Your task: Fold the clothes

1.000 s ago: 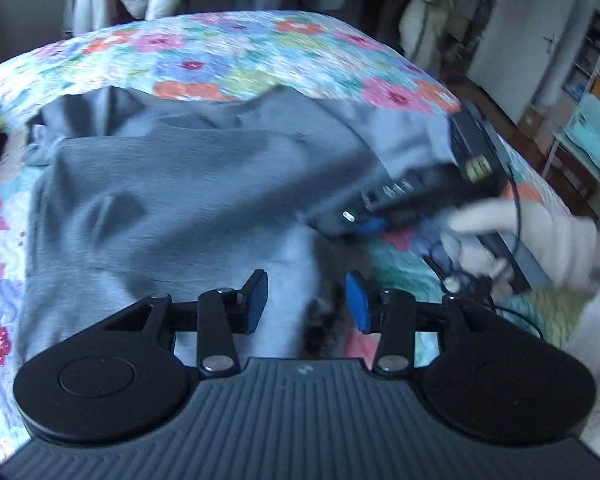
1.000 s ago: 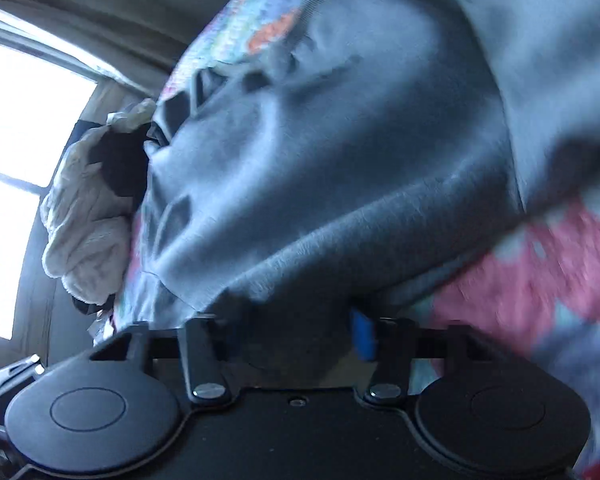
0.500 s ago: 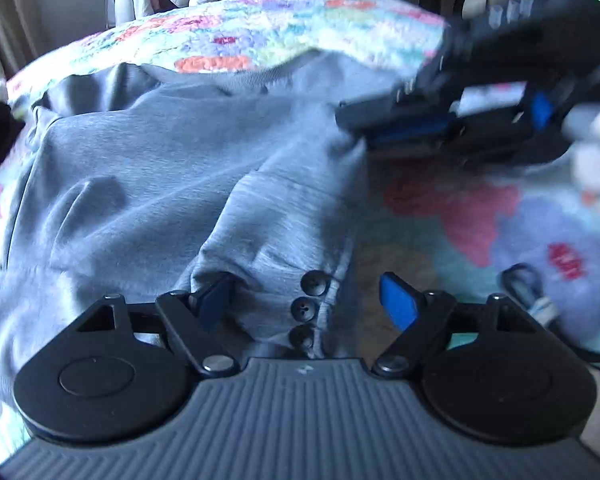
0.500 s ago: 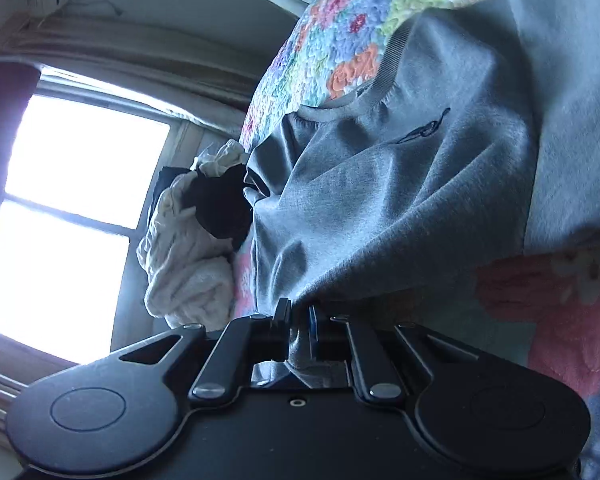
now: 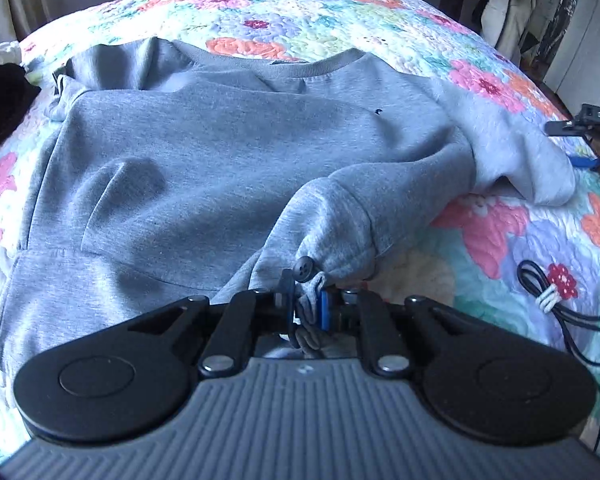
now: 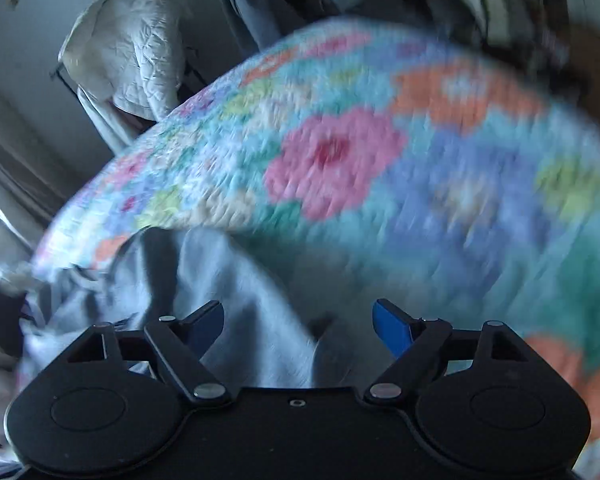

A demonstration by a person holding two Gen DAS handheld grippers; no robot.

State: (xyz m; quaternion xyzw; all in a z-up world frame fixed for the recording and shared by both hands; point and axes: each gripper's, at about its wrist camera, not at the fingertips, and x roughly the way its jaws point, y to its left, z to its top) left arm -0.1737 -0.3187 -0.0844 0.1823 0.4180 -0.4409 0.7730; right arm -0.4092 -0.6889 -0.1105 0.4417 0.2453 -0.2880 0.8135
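Left wrist view: a grey sweatshirt (image 5: 228, 168) lies spread on the flowered quilt (image 5: 500, 240), neckline toward 12 o'clock. The left gripper (image 5: 306, 309) is clamped on the buttoned cuff at 6 o'clock, one dark button (image 5: 302, 268) just above its pads. A black cable (image 5: 556, 304) lies at 3 o'clock. The right gripper (image 6: 298, 326) has its jaws spread wide over grey fabric, in a blurred picture.

One grey sweatshirt (image 5: 228, 160) lies on one floral quilt (image 5: 500, 232). One dark button (image 5: 302, 269) shows on its cuff. One black cable (image 5: 556, 300) lies on the quilt. One white quilted jacket (image 6: 136, 56) hangs behind.
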